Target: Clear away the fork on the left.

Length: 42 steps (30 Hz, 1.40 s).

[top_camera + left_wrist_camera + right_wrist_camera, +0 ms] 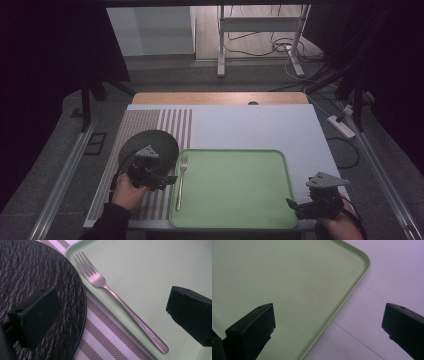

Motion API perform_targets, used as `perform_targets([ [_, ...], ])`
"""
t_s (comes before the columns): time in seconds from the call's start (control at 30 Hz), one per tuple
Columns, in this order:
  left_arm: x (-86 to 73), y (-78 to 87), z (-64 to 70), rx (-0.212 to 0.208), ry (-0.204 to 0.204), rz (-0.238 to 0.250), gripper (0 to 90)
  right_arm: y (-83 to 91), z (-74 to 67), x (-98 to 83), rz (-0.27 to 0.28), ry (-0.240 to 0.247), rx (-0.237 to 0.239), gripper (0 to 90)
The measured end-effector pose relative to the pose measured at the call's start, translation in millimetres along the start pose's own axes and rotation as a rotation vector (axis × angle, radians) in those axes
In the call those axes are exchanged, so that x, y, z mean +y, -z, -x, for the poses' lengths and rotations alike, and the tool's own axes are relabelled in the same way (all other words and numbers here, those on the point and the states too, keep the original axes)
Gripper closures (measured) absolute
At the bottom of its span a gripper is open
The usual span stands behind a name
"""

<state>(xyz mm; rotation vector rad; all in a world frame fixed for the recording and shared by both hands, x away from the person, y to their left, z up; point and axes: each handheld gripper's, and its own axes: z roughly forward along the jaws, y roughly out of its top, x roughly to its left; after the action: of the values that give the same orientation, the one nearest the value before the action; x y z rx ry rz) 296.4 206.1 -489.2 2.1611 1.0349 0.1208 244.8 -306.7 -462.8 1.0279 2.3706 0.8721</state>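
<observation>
Bench (300, 125): white top, carries everything; striped placemat (150, 125) lies on it left of the tray.
Tray (235, 200): light green, rounded corners, raised rim, flat on the bench in front of the person. Landmark for the rest.
Plate (155, 140): dark, round, woven-looking texture, on the placemat just left of the tray's far-left corner, its edge v. close to the tray rim.
L gripper (167, 181): hovers at the tray's left edge, over the plate's near side; jaws wide apart, nothing btwn them. In the left gripper view one jaw stands over the plate, the other over the tray, w/ the fork in the gap.
R gripper (300, 207): at the tray's near-right corner; jaws wide, holding nothing. One jaw over the tray, the other over bare bench.
Fork (117, 298): plain silver metal, four tines, slim straight handle. Lies flat inside the tray along its left rim, tines toward the far side, handle toward the person. Looks clean.
Progress: early, as I judge it. Fork not yet gripped, not lifted.
Left to do: prob. lower the L gripper, close on the handle, lift the fork, set it wherever it's meant to go. Thin handle lying flat, so likely fiddly to pinch.
</observation>
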Motion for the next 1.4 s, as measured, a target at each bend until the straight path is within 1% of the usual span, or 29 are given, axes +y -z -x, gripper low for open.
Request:
perform_targets([
  [0.37, -12.3, 8.6, -4.1, 0.007, 0.028, 0.003, 0.0, 0.1, -0.2, 0.1, -0.001, 0.003, -0.001, 0.0],
  [0.67, -26.2, 18.9, -7.0, 0.024, 0.058, 0.006, 0.0, 0.0, -0.2, 0.1, -0.003, 0.000, -0.001, 0.0],
  [0.8, -33.4, 24.7, -8.8, 0.031, 0.078, 0.018, 0.0, -0.3, -0.4, 0.3, -0.005, 0.001, -0.001, 0.0],
  [1.0, -41.2, 30.8, -10.2, 0.040, 0.091, 0.022, 0.0, -0.1, -0.3, 0.4, -0.005, -0.006, -0.011, 0.0],
  [1.4, -53.9, 40.4, -11.3, 0.072, 0.107, 0.024, 0.0, -0.2, -0.5, 0.4, -0.004, -0.003, -0.016, 0.0],
])
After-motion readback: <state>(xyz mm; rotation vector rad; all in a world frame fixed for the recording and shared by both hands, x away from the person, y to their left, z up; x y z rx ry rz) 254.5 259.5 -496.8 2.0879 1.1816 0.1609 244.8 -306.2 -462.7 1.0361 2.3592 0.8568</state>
